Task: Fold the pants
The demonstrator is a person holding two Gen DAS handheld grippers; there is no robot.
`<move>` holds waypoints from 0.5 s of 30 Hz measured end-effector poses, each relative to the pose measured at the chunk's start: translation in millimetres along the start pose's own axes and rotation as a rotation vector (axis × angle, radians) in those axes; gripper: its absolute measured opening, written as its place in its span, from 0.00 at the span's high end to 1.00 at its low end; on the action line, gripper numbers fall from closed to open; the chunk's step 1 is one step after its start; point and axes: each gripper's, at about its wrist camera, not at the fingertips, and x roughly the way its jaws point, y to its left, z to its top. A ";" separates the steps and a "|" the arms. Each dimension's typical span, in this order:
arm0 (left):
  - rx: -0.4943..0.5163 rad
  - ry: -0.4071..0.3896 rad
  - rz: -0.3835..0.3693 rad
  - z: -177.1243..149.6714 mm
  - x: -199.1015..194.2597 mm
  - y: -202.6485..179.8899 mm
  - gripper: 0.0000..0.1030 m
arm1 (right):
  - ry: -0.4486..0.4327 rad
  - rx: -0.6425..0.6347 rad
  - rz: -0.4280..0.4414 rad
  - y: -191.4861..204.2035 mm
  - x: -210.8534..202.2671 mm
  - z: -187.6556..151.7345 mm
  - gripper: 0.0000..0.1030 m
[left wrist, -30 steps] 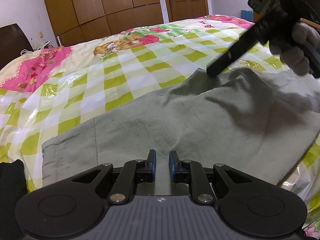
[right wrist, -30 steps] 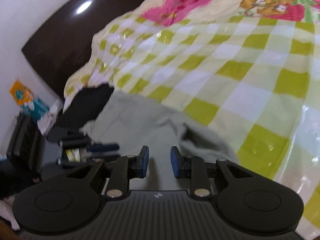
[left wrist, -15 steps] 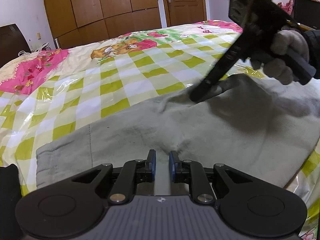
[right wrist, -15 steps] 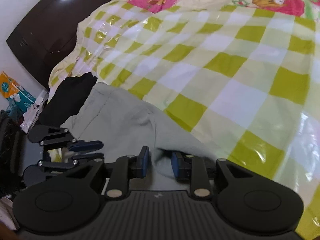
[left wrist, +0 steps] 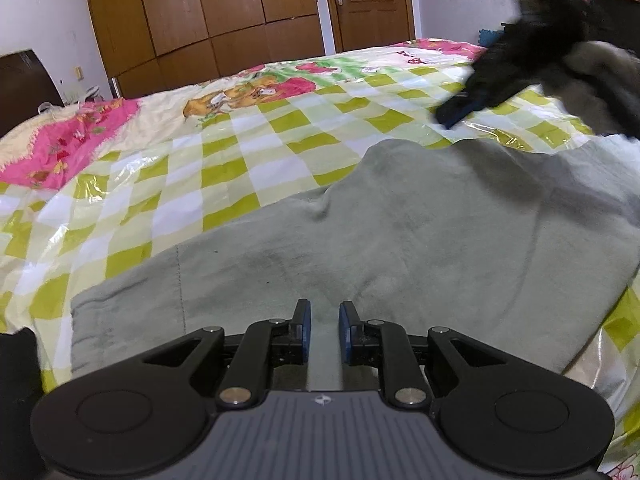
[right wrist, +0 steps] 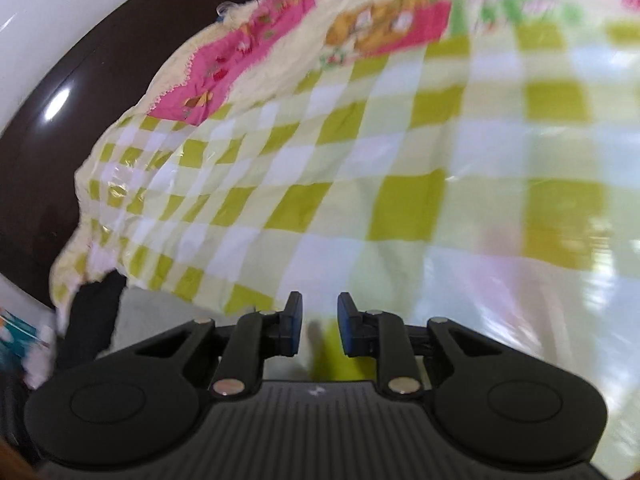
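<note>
- While your left gripper [left wrist: 323,330] sits low at the bottom centre of its view, its fingers stand slightly apart over the pants [left wrist: 400,248], pinching nothing you can see.
- Your pants lie flat across the lower and right part of that frame, on the checked sheet [left wrist: 224,168], with one end at lower left.
- Your right gripper [left wrist: 460,114] shows blurred at the upper right, above the sheet, just past the pants' far edge.
- Seen from its own camera, your right gripper [right wrist: 319,322] has its fingers slightly spread with nothing between them.
- Only a pale strip of pants [right wrist: 160,316] shows at lower left there, beside a black cloth [right wrist: 94,316].
</note>
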 end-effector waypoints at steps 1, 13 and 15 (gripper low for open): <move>0.010 -0.006 0.008 0.9 -2.7 -2.4 0.70 | -0.018 -0.020 -0.012 3.6 -12.4 -10.4 0.79; 0.138 -0.003 -0.118 26.8 -10.7 -78.6 0.70 | -0.084 0.187 -0.374 -44.2 -118.8 -119.0 0.78; 0.154 -0.016 -0.165 34.0 -10.9 -98.4 0.70 | -0.159 0.248 -0.409 -51.2 -158.0 -136.3 0.78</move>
